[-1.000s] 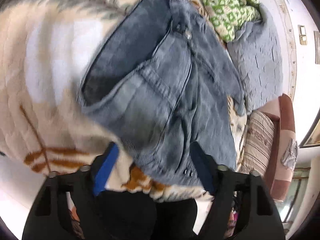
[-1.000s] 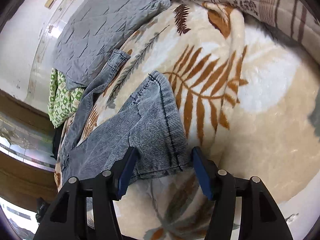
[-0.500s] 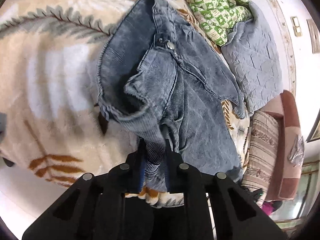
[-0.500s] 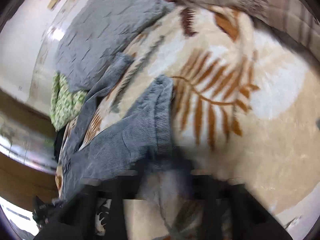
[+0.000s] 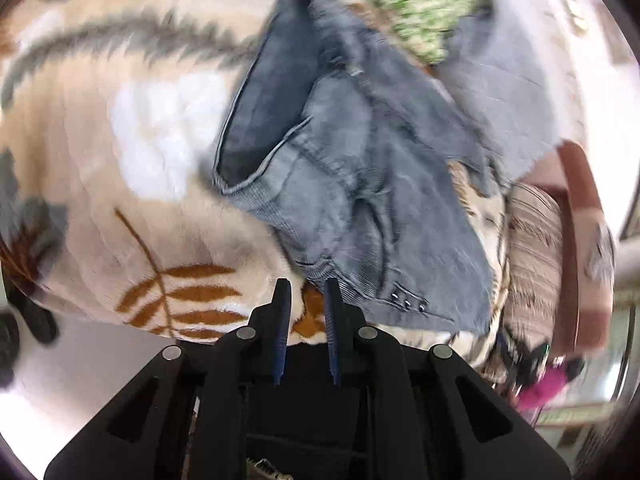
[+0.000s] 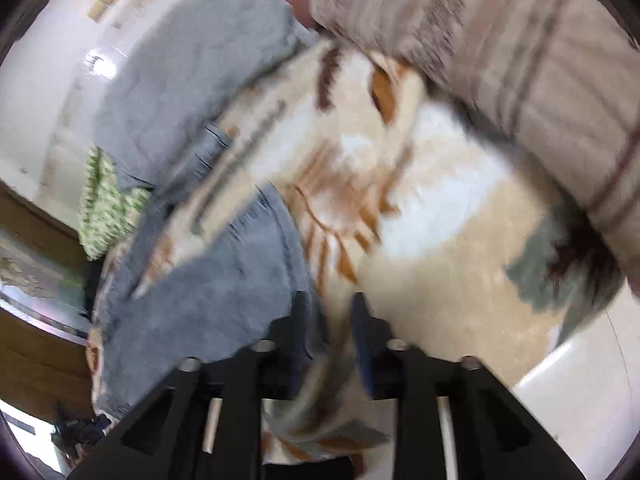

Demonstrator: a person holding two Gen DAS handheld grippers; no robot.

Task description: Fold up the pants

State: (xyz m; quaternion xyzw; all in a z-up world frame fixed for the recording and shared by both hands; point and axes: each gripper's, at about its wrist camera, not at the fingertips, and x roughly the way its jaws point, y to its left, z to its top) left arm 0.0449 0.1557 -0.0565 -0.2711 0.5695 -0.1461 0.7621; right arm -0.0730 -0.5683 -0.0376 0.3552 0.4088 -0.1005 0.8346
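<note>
Pants (image 5: 360, 168) of grey-blue denim lie spread on a cream blanket (image 5: 120, 140) with brown and grey leaf prints. In the left wrist view the waist end is near the camera. The waistband is open on the left side, so the darker inside shows, and a few small rivets sit at the lower edge.

The left gripper (image 5: 306, 284) has just been closing and its jaws now stand with only a narrow gap. A bit of blanket shows through this gap. The waistband edge is right at the fingertips, and I cannot tell if they pinch any of it.

In the right wrist view, which is much blurred, one leg of the pants (image 6: 224, 300) lies on the left part of the blanket. The right gripper (image 6: 330, 320) has just been opening and its jaws are apart. Blurred cloth fills the gap between them, denim beside the left finger, and the pads do not seem to press on it.

Beyond the pants lie a green patterned cloth (image 5: 412, 4) and a grey quilt (image 5: 508, 92). A striped pillow (image 6: 500, 60) rests at the far right edge of the blanket.
</note>
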